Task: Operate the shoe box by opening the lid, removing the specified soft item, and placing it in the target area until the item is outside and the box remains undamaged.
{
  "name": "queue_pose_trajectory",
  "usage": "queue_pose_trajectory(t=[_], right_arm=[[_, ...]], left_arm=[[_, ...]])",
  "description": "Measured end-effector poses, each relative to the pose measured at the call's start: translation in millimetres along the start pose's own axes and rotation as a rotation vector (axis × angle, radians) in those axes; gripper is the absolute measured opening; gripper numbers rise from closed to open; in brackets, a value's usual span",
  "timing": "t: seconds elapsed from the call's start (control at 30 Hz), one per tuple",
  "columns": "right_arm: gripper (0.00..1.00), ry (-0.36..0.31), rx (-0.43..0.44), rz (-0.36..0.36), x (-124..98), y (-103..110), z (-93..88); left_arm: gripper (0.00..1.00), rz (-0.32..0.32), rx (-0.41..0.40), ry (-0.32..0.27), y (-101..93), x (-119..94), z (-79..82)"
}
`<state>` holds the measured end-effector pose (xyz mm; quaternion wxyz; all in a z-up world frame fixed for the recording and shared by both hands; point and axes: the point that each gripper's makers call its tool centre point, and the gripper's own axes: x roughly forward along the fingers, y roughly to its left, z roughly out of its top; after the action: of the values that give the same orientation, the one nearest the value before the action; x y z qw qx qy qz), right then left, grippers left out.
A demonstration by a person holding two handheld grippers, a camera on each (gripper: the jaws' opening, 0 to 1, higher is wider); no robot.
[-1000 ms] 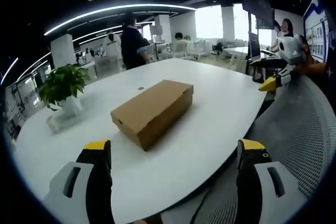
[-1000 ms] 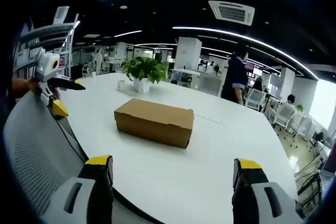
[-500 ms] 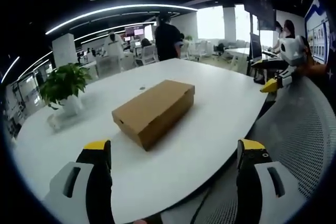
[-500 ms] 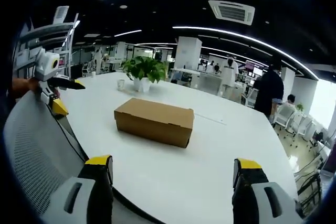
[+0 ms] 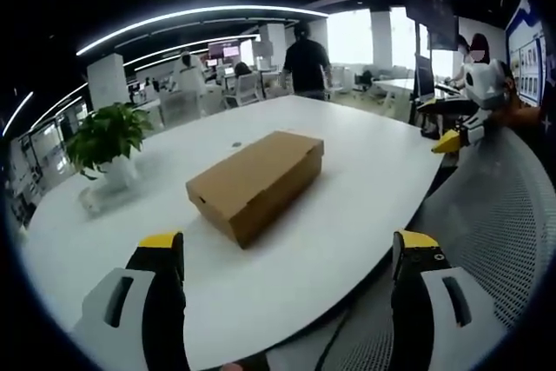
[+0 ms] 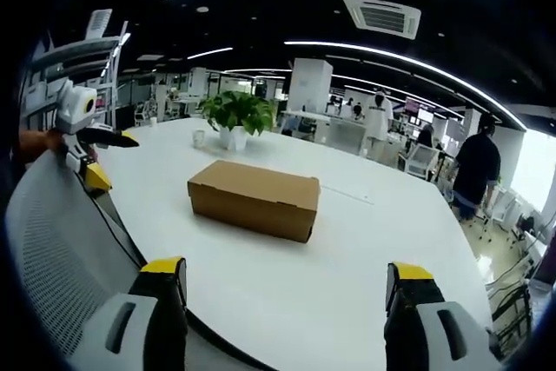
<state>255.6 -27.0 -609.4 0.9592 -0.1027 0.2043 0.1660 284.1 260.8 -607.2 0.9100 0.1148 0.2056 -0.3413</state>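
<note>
A closed cardboard box (image 5: 254, 184) sits on the white table (image 5: 347, 215) (a potted plant (image 5: 104, 145) stands nearby). Left gripper (image 5: 289, 254) and right gripper (image 6: 284, 280) both hang wide apart, holding nothing.

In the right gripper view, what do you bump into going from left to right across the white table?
Left gripper → small cup → potted plant → closed cardboard shoe box → person in dark clothes beyond the table's right side.

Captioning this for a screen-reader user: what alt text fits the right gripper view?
A closed brown shoe box sits on a white table, beyond the open right tongs. A potted plant stands behind it; the left tongs hover at left.
</note>
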Motion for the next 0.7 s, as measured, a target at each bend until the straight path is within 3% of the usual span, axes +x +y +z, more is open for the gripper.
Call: queue_pose_trajectory(t=[0.7], right_arm=[[0.96,0.027,0.021,-0.024,-0.1,-5.2,-5.1]], left_arm=[[0.99,0.0,-0.012,0.001,-0.5,0.3,1.1]])
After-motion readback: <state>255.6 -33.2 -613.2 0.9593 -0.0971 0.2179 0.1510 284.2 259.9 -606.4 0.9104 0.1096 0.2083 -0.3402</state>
